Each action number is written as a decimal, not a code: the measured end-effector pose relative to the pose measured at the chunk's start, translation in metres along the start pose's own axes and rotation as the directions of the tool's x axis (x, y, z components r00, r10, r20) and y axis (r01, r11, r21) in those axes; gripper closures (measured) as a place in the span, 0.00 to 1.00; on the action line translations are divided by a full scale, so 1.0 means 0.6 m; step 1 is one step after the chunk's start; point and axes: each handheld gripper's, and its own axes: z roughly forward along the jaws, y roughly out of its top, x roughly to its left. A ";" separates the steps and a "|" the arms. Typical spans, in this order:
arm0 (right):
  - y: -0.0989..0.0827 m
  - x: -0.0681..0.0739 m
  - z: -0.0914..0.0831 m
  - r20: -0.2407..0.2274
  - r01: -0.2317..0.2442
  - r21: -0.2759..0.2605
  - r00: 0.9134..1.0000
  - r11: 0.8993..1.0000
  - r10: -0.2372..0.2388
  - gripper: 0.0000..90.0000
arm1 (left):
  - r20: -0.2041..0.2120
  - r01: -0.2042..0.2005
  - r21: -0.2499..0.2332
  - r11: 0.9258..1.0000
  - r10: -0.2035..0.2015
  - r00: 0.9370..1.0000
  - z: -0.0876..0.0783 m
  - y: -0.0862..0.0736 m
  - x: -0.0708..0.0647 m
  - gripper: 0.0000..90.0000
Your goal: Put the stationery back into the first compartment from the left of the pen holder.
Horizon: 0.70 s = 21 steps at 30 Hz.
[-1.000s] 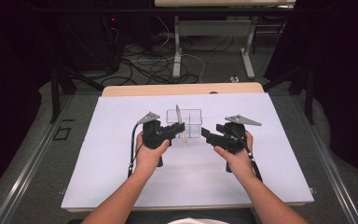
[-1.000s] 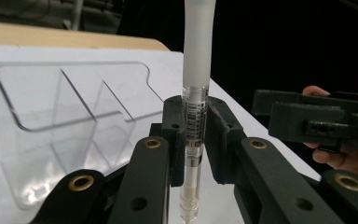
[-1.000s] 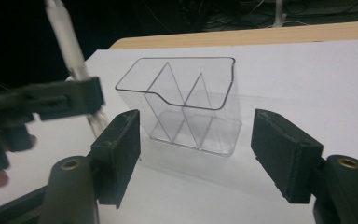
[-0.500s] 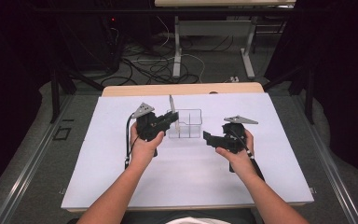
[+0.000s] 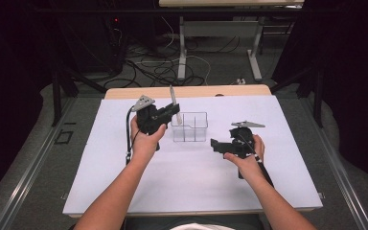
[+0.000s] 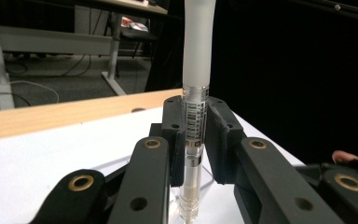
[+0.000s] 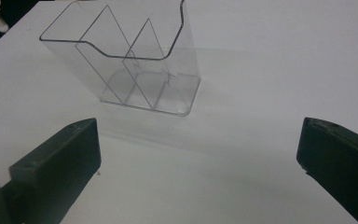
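From the high view I see a white sheet [image 5: 187,177] covering most of a table with a pale wood edge [image 5: 191,91] showing along the far side, at upper centre of the frame. Beyond it the room is dark: grey carpet, a tangle of black and white cables [image 5: 158,67] on the floor, and the white legs of another desk [image 5: 218,38] at the top of the frame. Metal rails run along the floor at lower left and lower right.

My left gripper [image 5: 172,112] sits left of centre, raised off the sheet, its jaws pinched on a slim syringe-like tube [image 5: 173,98] that stands nearly upright, its frosted cap toward the top of the frame. In the left gripper view the tube [image 6: 196,93] runs up the middle of the frame between both pads, barcode label at the grip, clear barrel below, with the wood edge and the dark room behind.

A clear plastic organiser [image 5: 189,127] with inner dividers stands on the sheet at centre frame, just right of the left gripper and apart from the tube.

My right gripper [image 5: 215,143] is right of centre, low over the sheet, near the organiser but not touching. Its jaws have just been opening and stand spread wide, nothing between them; the right gripper view shows the organiser [image 7: 135,60] in the upper half of the frame with bare white sheet below
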 end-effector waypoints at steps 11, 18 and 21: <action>0.001 -0.009 -0.004 -0.008 -0.031 -0.005 0.999 0.999 0.031 0.00 | -0.068 -0.015 0.021 1.000 0.017 0.998 0.039 -0.003 0.016 0.88; 0.000 -0.009 -0.002 -0.009 -0.029 -0.008 1.000 1.000 0.029 0.00 | -0.088 -0.038 0.046 0.998 0.042 0.995 0.058 -0.012 0.019 0.88; -0.002 -0.010 0.001 -0.006 -0.034 0.009 0.999 0.999 0.034 0.00 | -0.100 -0.044 0.070 0.997 0.051 0.994 0.064 -0.017 0.019 0.88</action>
